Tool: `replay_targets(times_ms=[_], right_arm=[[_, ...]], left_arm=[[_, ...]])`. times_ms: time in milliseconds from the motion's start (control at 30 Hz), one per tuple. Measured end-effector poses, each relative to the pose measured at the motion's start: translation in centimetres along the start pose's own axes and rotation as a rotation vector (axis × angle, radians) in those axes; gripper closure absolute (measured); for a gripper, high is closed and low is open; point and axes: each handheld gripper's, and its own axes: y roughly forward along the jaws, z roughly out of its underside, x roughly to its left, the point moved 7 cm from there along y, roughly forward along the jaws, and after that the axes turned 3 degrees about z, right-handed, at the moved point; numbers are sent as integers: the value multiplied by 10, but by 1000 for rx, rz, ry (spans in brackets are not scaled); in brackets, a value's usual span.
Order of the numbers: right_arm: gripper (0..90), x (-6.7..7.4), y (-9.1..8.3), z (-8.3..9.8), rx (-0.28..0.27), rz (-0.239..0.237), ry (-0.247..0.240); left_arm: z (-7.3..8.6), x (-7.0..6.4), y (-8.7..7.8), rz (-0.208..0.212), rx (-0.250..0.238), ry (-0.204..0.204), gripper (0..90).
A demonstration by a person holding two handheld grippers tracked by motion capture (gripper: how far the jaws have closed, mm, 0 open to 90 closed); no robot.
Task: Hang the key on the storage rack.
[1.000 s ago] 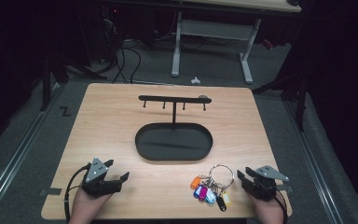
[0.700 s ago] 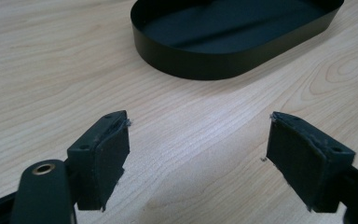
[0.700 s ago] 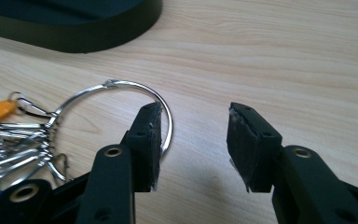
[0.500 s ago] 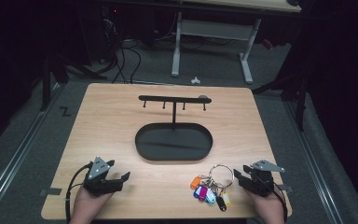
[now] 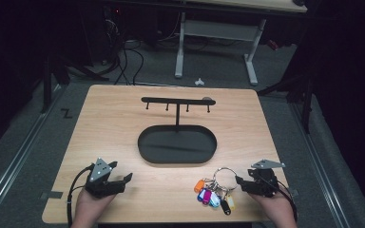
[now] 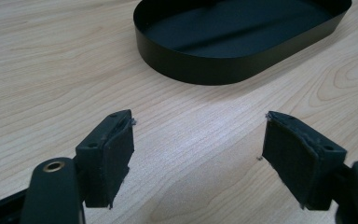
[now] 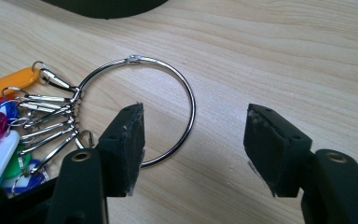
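A large metal key ring [image 5: 225,173] with several coloured tags [image 5: 213,195] lies flat on the wooden table [image 5: 114,128], front right. My right gripper [image 5: 241,183] hovers just right of it, and its jaws have just been opening. In the right gripper view the ring [image 7: 168,74] has its near arc between the open pads of the right gripper [image 7: 196,112], and neither pad presses on it. The tags [image 7: 0,135] fan out to the left. At the front left my left gripper [image 5: 123,180] stands open with nothing between its fingers; the left gripper [image 6: 199,119] faces bare wood.
A black oval tray [image 5: 145,151] sits mid-table, and its rim [image 6: 191,70] is ahead of the left gripper. Behind it stands a black T-shaped rack [image 5: 177,101] with several small hooks. Beyond the table's far edge are desk legs and cables on the floor.
My right gripper has edged up and toward the ring, and its jaws stand wider apart than before. The left gripper and the key ring have not moved.
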Motion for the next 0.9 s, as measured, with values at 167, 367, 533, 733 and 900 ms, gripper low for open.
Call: replay_targets(times_ms=[167,367,533,733,900], right_arm=[[385,1,-3,-4,52,3,-27],[386,6,0,-4,121,-14,-77],[367,10,2,-7,173,-24,-136],[357,18,4,-12,256,-39,-225],[344,19,7,-19,305,-39,-268]], left_arm=[[-2,-2,0,20,-6,-3,245],[-3,-1,-1,14,-22,-2,221],[-1,-2,-4,4,-19,12,211],[3,0,-5,-1,-9,2,207],[3,3,-9,-7,-17,-8,207]])
